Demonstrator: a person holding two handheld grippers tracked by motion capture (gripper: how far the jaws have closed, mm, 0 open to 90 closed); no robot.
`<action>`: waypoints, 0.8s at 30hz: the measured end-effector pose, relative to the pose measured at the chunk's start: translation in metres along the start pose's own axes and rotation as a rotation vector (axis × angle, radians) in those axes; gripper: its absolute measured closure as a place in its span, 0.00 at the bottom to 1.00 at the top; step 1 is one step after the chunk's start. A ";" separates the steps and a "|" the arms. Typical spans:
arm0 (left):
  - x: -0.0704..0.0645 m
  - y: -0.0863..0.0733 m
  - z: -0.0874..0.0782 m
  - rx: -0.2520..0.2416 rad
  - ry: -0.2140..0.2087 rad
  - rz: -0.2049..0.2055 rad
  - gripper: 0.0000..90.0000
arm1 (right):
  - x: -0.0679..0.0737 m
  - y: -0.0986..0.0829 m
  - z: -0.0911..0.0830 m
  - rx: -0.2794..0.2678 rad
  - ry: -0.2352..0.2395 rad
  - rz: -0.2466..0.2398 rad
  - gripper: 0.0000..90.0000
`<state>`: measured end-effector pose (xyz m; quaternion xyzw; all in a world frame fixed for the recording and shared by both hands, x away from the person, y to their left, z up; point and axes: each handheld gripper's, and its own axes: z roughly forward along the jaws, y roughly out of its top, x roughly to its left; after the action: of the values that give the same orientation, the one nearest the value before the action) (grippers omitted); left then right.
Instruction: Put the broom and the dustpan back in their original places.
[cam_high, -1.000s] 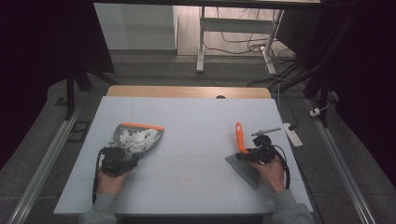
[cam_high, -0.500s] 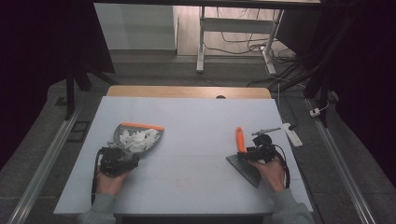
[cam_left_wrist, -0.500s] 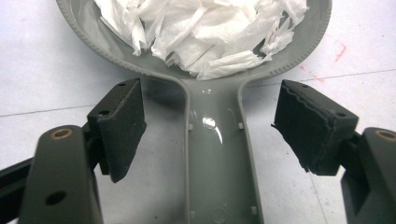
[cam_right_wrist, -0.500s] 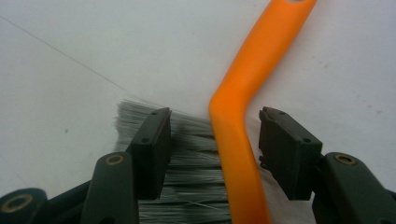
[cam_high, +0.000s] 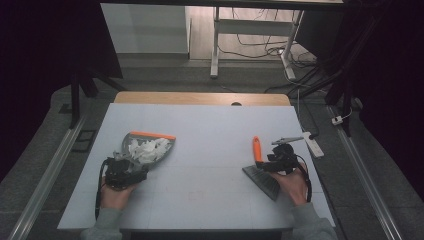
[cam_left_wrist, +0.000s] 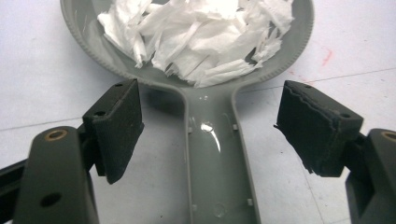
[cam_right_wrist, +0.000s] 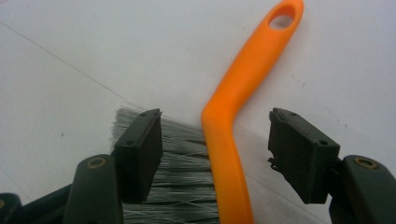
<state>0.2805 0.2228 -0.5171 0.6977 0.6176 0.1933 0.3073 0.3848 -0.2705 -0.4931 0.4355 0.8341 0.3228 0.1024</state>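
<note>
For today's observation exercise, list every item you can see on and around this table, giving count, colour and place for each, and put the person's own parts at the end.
Dustpan: one, grey with an orange front edge, left side of the table, handle lying between the open jaws of the left gripper.
Paper scraps: a pile, white, inside the dustpan.
Brush: one, orange handle with grey bristles, right side of the table, handle between the open jaws of the right gripper.
Table: one, pale grey top with a wooden far edge.
Cables: several, dark, on the floor beyond the table.
Left gripper: one, black, open.
Right gripper: one, black, open.
Hands: two, at the near edge, in grey sleeves.
</note>
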 end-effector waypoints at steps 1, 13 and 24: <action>0.000 0.000 0.000 -0.001 -0.006 0.004 0.26 | 0.001 0.000 -0.001 -0.003 0.005 -0.009 0.39; 0.004 -0.001 -0.014 -0.021 -0.087 0.096 0.28 | 0.011 -0.002 -0.013 -0.022 0.051 -0.131 0.39; 0.004 -0.006 -0.024 0.021 -0.200 0.223 0.30 | 0.017 -0.008 -0.017 -0.011 0.082 -0.181 0.39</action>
<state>0.2611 0.2321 -0.5034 0.7809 0.5045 0.1495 0.3366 0.3615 -0.2680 -0.4832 0.3444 0.8716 0.3345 0.0995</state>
